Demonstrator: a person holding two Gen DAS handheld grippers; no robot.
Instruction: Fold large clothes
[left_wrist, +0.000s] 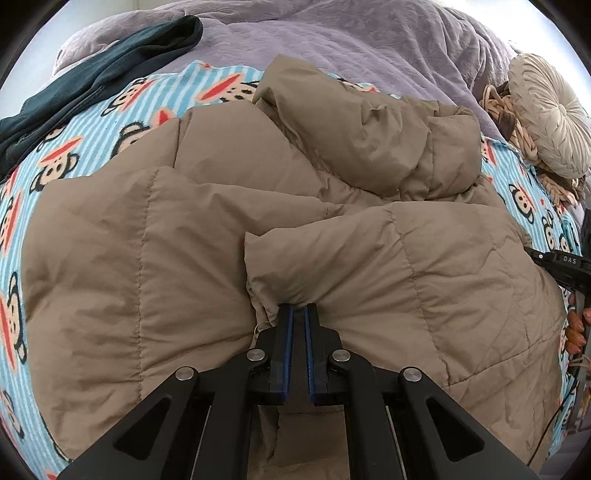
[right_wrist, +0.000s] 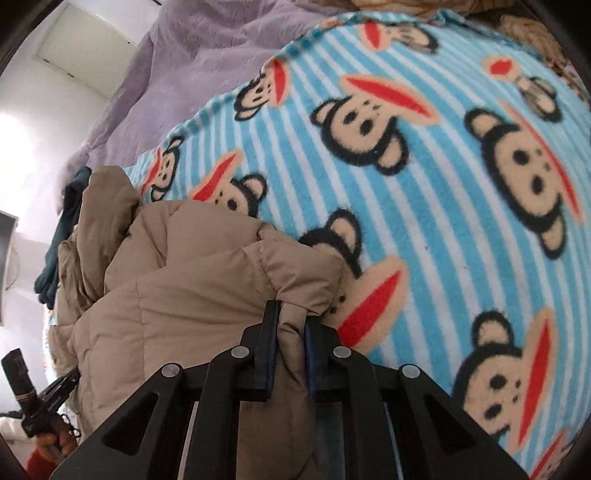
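Note:
A tan quilted puffer jacket (left_wrist: 258, 229) lies bunched on a blue striped monkey-print blanket (left_wrist: 92, 122). My left gripper (left_wrist: 298, 314) points down onto the jacket's middle. Its blue pads are pressed together, and the cloth puckers toward the tips beside a folded flap. In the right wrist view, my right gripper (right_wrist: 291, 314) is shut on a thick fold of the jacket (right_wrist: 192, 295) at its right edge, with tan cloth filling the gap between the fingers. The right gripper also shows at the far right edge of the left wrist view as a black tool (left_wrist: 561, 266) held by a hand (left_wrist: 576, 328).
A dark teal garment (left_wrist: 92, 77) lies at the back left on a lilac bedspread (left_wrist: 332, 40). A round beige cushion (left_wrist: 550, 114) and a knotted cushion (left_wrist: 498, 107) sit at the right. The blanket (right_wrist: 424, 184) stretches right of the jacket.

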